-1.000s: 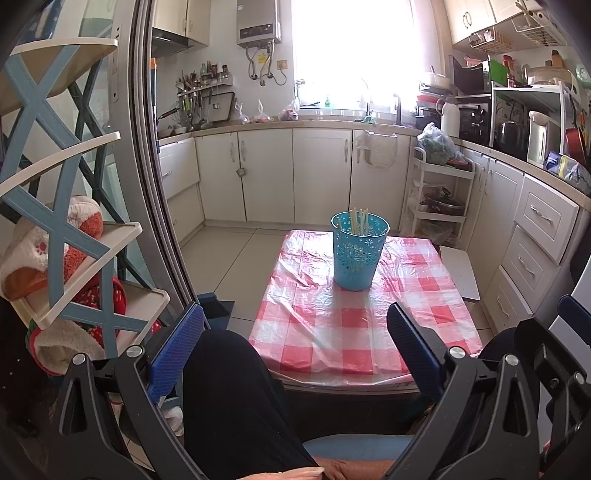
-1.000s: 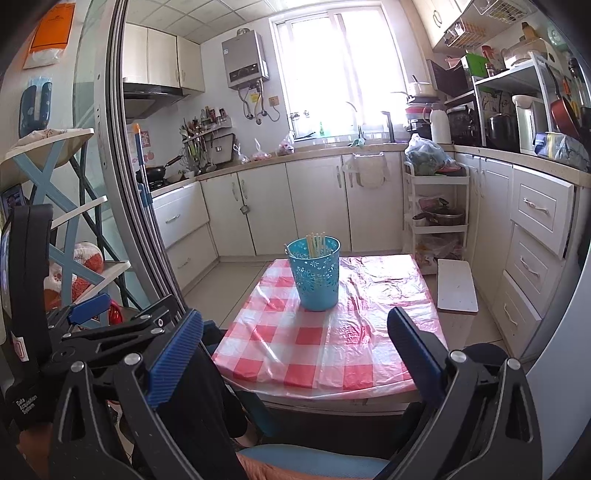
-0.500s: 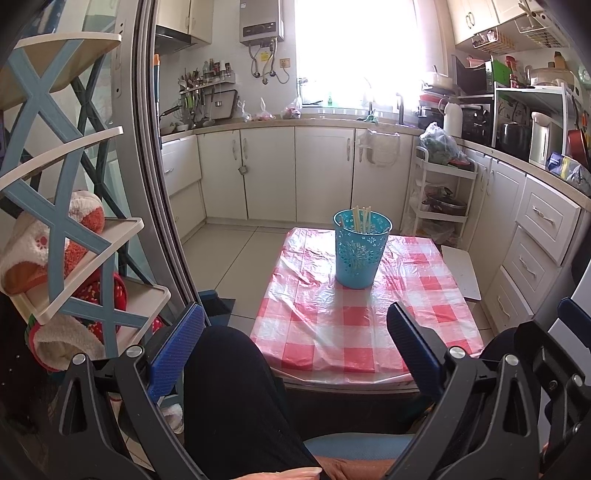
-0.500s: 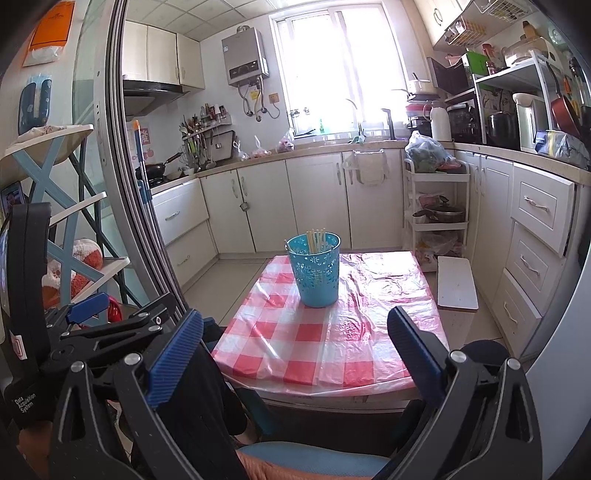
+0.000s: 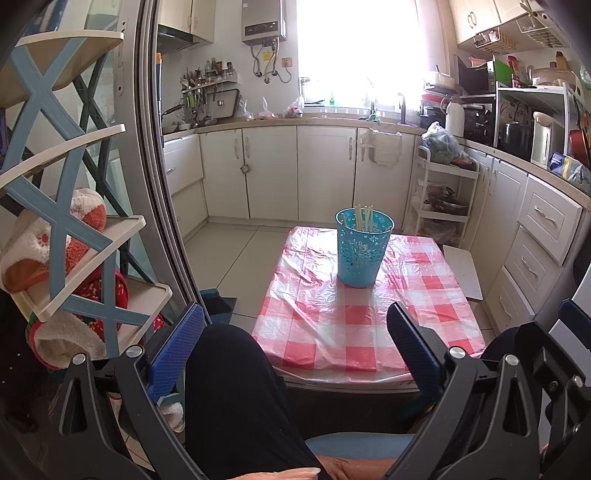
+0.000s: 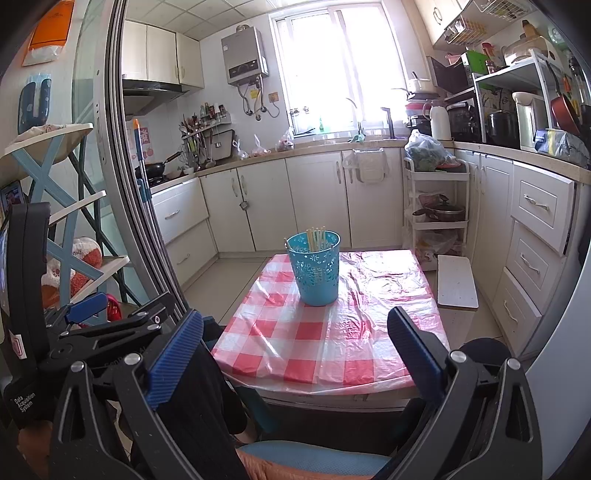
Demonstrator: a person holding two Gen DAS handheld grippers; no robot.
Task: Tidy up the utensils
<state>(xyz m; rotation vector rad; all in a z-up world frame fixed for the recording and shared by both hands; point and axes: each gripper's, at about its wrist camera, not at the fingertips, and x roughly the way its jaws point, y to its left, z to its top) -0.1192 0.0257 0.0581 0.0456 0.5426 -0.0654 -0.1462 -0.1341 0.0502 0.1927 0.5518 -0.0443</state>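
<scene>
Left tool reads "Data Acquisition System" (seemingly).

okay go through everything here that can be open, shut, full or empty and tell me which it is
Left gripper: open, holding nothing.
Right gripper: open, holding nothing.
Blue holder: upright on the table, chopsticks standing inside.
Base cabinets: doors shut.
Drawers: shut.

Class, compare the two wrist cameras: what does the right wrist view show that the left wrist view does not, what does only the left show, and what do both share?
Only the right wrist view shows the orange packet on the wall and the whole left gripper from the side. Only the left wrist view shows the red slippers on the shelf. Both show the blue holder with chopsticks on the checked table, and open jaws holding nothing.
</scene>
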